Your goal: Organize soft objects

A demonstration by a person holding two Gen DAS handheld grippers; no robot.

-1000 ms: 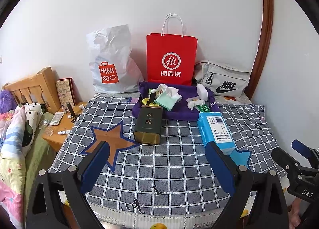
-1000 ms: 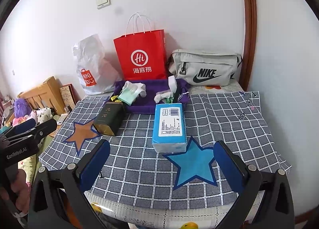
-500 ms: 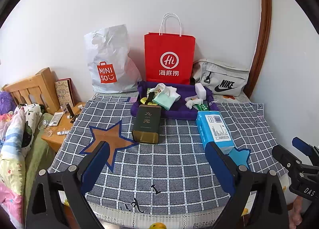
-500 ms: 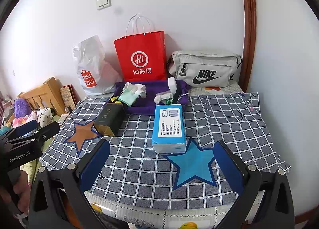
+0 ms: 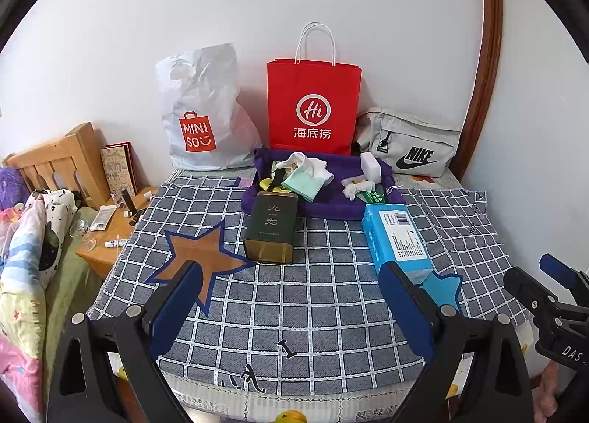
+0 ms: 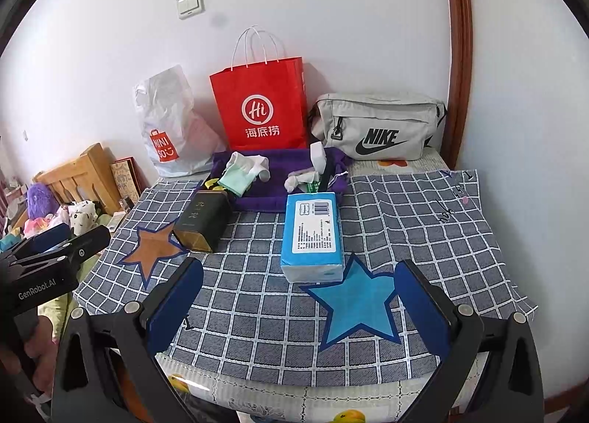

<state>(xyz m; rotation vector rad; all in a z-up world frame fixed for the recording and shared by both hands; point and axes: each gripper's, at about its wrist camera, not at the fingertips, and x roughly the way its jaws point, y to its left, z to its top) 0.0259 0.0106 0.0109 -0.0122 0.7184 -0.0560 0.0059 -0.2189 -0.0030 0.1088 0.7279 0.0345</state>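
A purple fabric tray (image 5: 331, 207) (image 6: 257, 198) sits at the back of the checked table and holds socks (image 5: 307, 174) (image 6: 243, 172), a white sponge (image 5: 370, 165) and small soft items. A blue tissue pack (image 5: 397, 239) (image 6: 313, 235) lies in front of it on the right, a dark green tin (image 5: 270, 229) (image 6: 202, 220) on the left. My left gripper (image 5: 291, 305) is open and empty over the table's front. My right gripper (image 6: 298, 298) is open and empty, near the blue star (image 6: 357, 303).
A white Miniso bag (image 5: 200, 117), a red paper bag (image 5: 313, 106) and a grey Nike pouch (image 5: 408, 143) stand against the back wall. A wooden nightstand (image 5: 106, 228) with small items and a bed (image 5: 22, 257) lie to the left.
Both grippers have pulled back and risen slightly, so the table objects look a little farther off. Nothing on the table has moved.
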